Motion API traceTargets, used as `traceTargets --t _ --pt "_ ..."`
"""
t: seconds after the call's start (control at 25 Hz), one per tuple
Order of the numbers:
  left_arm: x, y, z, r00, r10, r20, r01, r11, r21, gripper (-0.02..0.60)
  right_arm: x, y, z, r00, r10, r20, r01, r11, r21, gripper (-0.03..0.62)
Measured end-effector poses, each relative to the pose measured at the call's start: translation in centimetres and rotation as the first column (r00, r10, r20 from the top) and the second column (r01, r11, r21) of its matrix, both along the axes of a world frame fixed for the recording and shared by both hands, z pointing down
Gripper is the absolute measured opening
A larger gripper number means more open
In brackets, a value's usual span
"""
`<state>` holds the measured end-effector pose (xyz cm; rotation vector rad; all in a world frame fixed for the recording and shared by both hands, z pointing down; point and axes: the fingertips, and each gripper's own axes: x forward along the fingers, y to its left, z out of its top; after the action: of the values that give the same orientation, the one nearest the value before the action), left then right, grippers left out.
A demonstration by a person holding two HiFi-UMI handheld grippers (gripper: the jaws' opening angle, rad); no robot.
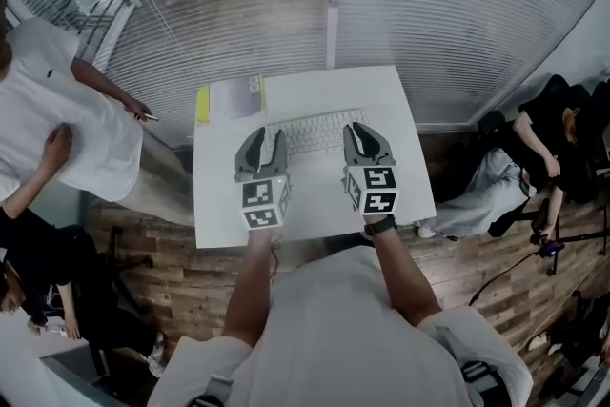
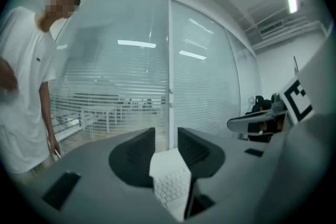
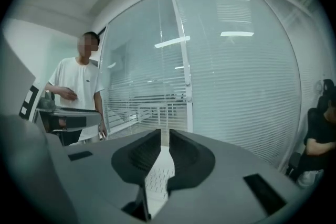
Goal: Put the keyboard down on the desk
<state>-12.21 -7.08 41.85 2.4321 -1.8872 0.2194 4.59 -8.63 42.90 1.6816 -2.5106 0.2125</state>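
Note:
A white keyboard (image 1: 315, 133) lies flat on the white desk (image 1: 315, 210), near its far edge. My left gripper (image 1: 270, 136) hovers over the keyboard's left end and my right gripper (image 1: 365, 131) over its right end. In the left gripper view the jaws (image 2: 166, 134) stand apart, and the keyboard (image 2: 170, 183) shows through the gap below them. In the right gripper view the jaws (image 3: 165, 136) leave only a narrow slit, with the keyboard (image 3: 157, 178) seen through it. Neither pair of pads visibly presses on anything.
A yellow-edged pad of papers (image 1: 229, 98) lies at the desk's far left corner. A glass wall with blinds (image 1: 419, 5) runs behind the desk. One person in a white shirt (image 1: 57, 129) stands at the left; another sits at the right (image 1: 534, 148).

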Motion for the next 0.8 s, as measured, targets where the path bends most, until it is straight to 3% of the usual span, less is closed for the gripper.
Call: traceTargets --t 0.36,0.52,0.64,0.8 --pt "0.3 2.6 -5.5 0.996 -0.050 0.071 0.043 0.994 0.104 0.056 0.2 2.9 -7.1 1.000 0.020 -0.011 -0.018 0.987 0.160 0.015" --pt "-0.6 3.9 -5.5 0.997 -0.066 0.037 0.062 0.993 0.100 0.019 1.7 3.8 -7.0 0.996 0.062 -0.069 -0.049 0.983 0.177 0.011" --pt "-1.1 4.8 -5.5 0.997 -0.073 -0.003 0.072 0.991 0.116 0.014 2.5 4.4 -6.7 0.995 0.083 -0.060 -0.072 0.982 0.173 0.011" --pt "-1.1 5.9 -5.5 0.998 -0.063 -0.002 0.063 0.992 0.112 0.014 2.5 5.4 -6.7 0.995 0.085 -0.044 -0.076 0.981 0.180 0.011"
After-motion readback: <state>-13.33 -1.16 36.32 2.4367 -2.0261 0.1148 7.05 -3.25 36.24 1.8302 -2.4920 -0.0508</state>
